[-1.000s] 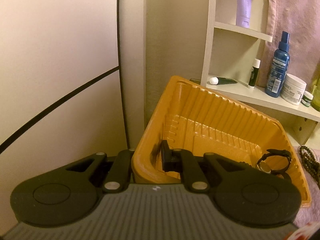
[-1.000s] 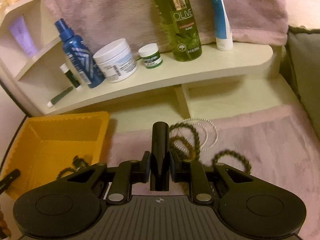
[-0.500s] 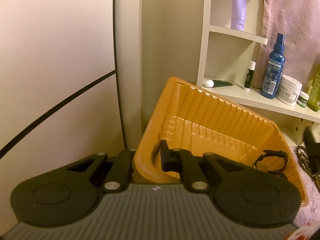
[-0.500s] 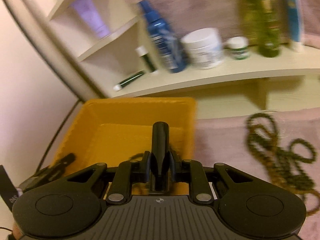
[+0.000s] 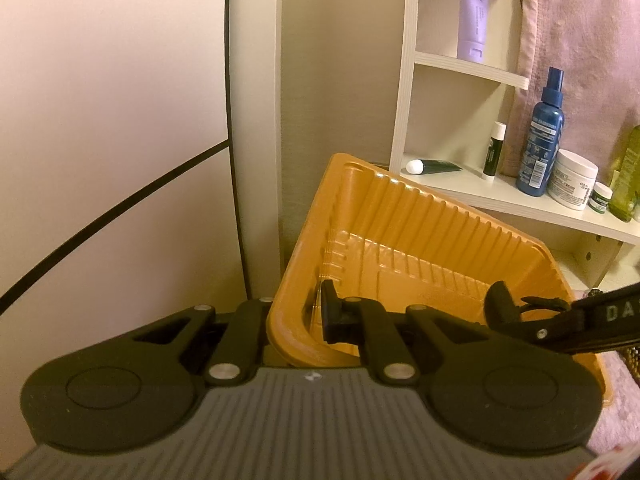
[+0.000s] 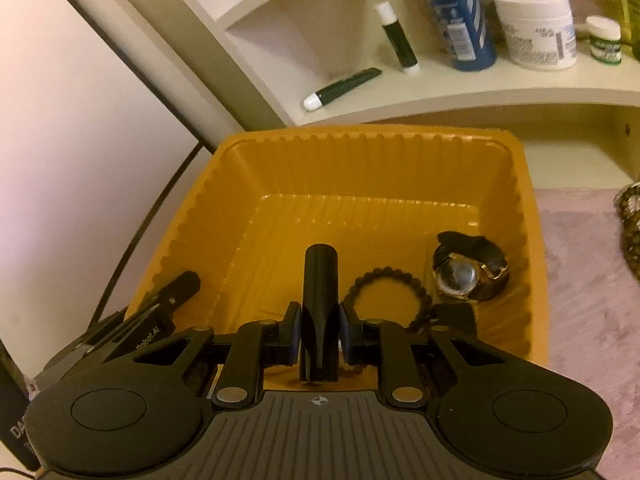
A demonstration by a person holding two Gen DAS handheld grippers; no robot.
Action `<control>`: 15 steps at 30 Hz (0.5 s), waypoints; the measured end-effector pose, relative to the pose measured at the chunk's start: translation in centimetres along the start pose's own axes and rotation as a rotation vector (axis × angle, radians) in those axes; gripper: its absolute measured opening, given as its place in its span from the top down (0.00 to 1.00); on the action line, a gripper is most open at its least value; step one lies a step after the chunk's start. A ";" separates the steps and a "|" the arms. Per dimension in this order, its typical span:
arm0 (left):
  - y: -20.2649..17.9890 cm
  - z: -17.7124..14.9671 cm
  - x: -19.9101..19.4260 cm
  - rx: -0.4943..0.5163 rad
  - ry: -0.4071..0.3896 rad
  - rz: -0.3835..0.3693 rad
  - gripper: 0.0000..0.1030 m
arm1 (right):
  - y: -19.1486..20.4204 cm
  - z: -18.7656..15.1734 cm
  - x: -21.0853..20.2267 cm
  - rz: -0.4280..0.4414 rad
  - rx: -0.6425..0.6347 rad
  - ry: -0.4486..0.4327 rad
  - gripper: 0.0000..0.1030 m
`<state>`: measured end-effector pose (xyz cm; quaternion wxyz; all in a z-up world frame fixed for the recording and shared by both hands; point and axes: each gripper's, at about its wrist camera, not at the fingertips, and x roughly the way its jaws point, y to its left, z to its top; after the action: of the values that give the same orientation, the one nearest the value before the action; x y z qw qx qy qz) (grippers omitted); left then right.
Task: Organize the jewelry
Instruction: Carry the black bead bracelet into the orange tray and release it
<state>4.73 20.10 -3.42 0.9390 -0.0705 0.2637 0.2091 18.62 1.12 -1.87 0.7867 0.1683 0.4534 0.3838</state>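
Observation:
An orange plastic tray stands below the shelf. In it lie a black-strapped watch and a dark beaded bracelet. My left gripper is shut on the tray's near-left rim, one finger inside and one outside; its finger also shows in the right wrist view. My right gripper is shut with its fingers together above the tray's inside, beside the bracelet; whether it pinches the bracelet is hidden. It also shows in the left wrist view.
A cream shelf behind the tray holds a blue spray bottle, a white jar, a small green jar and lip balms. More beaded strands lie on the pink cloth at right. A wall panel stands left.
My right gripper swung left from the beads on the cloth to over the tray, and a beaded bracelet now lies in the tray. My left gripper kept its hold on the rim.

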 end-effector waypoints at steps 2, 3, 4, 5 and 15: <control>0.0 0.0 0.0 -0.002 0.000 -0.002 0.91 | 0.1 0.1 0.2 -0.006 0.002 -0.006 0.81; 0.0 0.0 0.0 -0.002 -0.001 -0.004 0.91 | 0.2 0.2 0.0 -0.005 0.004 -0.017 0.81; 0.0 0.1 0.0 0.000 -0.004 -0.006 0.91 | 0.2 0.3 -0.2 -0.008 0.008 -0.028 0.81; 0.0 0.1 0.0 0.002 -0.006 -0.007 0.91 | 0.2 0.4 -0.4 -0.008 0.010 -0.033 0.81; 0.3 -0.3 -0.3 -0.003 -0.013 -0.014 0.91 | 0.4 0.1 1.1 -0.010 0.022 0.002 0.81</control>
<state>4.24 20.23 -3.52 0.9419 -0.0725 0.2570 0.2036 18.82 2.27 -2.21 0.7862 0.1742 0.4592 0.3750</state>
